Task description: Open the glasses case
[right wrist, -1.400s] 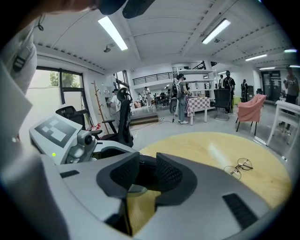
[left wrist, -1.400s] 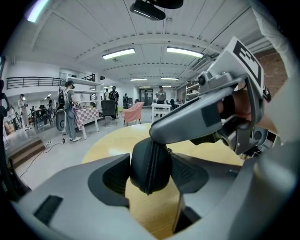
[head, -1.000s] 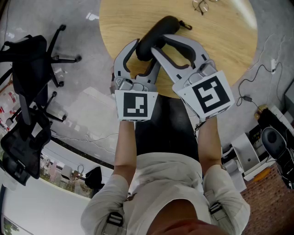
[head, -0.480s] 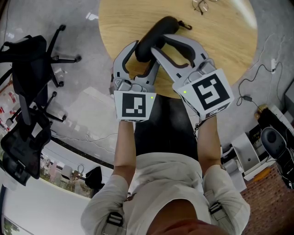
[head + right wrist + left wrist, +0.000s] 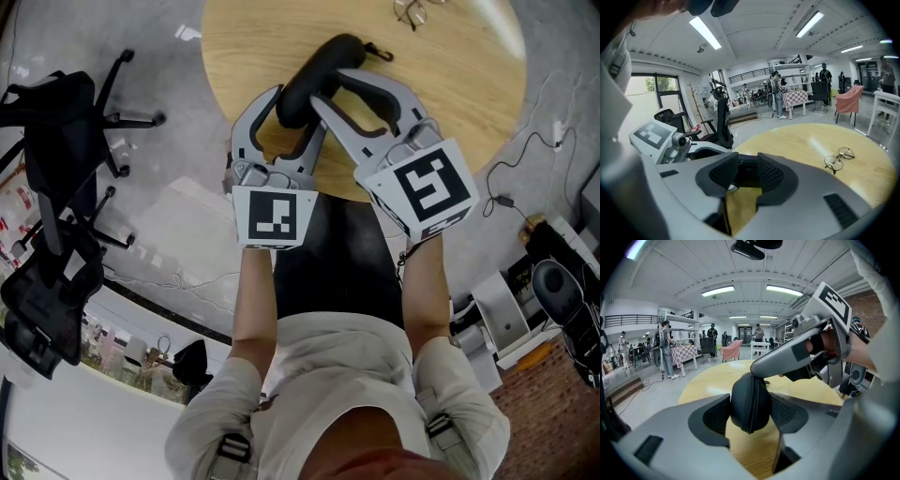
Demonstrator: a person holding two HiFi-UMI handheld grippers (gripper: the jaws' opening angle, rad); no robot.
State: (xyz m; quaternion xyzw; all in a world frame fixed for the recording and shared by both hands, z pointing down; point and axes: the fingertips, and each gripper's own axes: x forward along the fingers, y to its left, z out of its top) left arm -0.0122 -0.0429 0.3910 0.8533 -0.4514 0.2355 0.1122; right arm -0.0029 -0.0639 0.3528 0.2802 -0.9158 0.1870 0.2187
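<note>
A black zipped glasses case (image 5: 325, 56) lies slanted over the near edge of the round wooden table (image 5: 450, 75). My left gripper (image 5: 298, 109) is shut on its near end. In the left gripper view the case (image 5: 750, 399) stands on edge, squeezed between both pads (image 5: 717, 416). My right gripper (image 5: 326, 87) reaches across the case's middle from the right. Its jaws are opening, with the case (image 5: 745, 165) between the pads (image 5: 769, 174) and close to them. One right finger (image 5: 787, 357) lies along the case's top.
A pair of wire-rimmed glasses (image 5: 410, 11) lies on the far side of the table, also visible as glasses (image 5: 838, 159) in the right gripper view. Black office chairs (image 5: 66, 122) stand to the left. Cables (image 5: 534, 150) and equipment lie on the floor at the right.
The right gripper's marker cube has shifted very slightly. The case and the left gripper have not visibly moved.
</note>
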